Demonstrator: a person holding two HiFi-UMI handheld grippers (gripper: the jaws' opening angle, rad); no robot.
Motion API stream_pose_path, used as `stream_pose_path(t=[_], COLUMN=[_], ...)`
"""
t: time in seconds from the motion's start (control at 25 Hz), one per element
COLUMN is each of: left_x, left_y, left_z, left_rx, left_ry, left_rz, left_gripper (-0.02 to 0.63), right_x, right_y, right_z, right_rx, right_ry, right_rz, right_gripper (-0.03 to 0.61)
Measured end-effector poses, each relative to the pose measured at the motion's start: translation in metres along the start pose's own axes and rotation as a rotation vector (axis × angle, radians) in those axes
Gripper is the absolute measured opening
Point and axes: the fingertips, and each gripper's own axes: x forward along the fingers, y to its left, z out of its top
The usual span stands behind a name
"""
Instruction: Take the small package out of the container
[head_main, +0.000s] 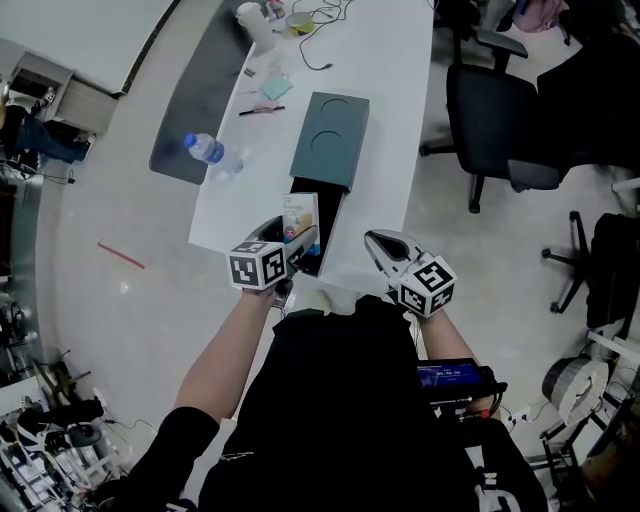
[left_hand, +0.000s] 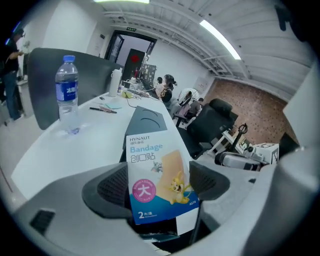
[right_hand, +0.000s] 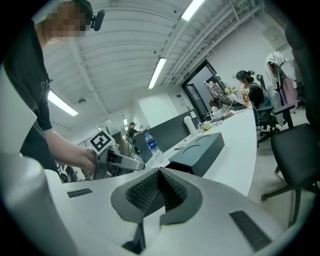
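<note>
A small bandage package, white and blue with a cartoon print, stands upright between the pads of my left gripper, which is shut on it. In the head view the package is held just above the open black end of a dark teal container on the white table. The container's lid stretches away behind the package. My right gripper hovers at the table's near edge, right of the container, shut with nothing in it. The container's inside is hidden.
A water bottle stands near the table's left edge, by a dark divider panel. A pen, papers, a white cup and cables lie at the far end. Office chairs stand to the right.
</note>
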Motion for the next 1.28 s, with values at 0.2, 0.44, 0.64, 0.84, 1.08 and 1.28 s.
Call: stream_pose_path(t=[0.2, 0.44, 0.64, 0.84, 1.08, 1.28], left_x=[-0.021, -0.057, -0.085, -0.112, -0.138, -0.159], left_y=[0.001, 0.026, 0.046, 0.068, 0.095, 0.115], left_z=[0.004, 0.008, 0.001, -0.009, -0.027, -0.042], left_rx=[-0.061, -0.065, -0.057, -0.045, -0.075, -0.075], left_ry=[-0.061, -0.115, -0.152, -0.186, -0.224, -0.245], left_rz=[-0.083, -0.11, -0.103, -0.079, -0.058, -0.039], left_gripper=[0.385, 0.385, 0.385, 0.385, 0.385, 0.385], right_x=[0.003, 0.02, 0.026, 0.032, 0.038, 0.041], right_y=[0.011, 0.036, 0.055, 0.074, 0.095, 0.11], right_z=[0.004, 0.016, 0.018, 0.017, 0.013, 0.01], right_rx=[0.001, -0.038, -0.065, -0.085, -0.101, -0.121], right_ry=[-0.018, -0.037, -0.045, -0.043, -0.045, -0.045], right_rz=[-0.056, -0.086, -0.103, -0.102, -0.094, -0.097], right_gripper=[0.026, 0.026, 0.026, 0.026, 0.026, 0.026])
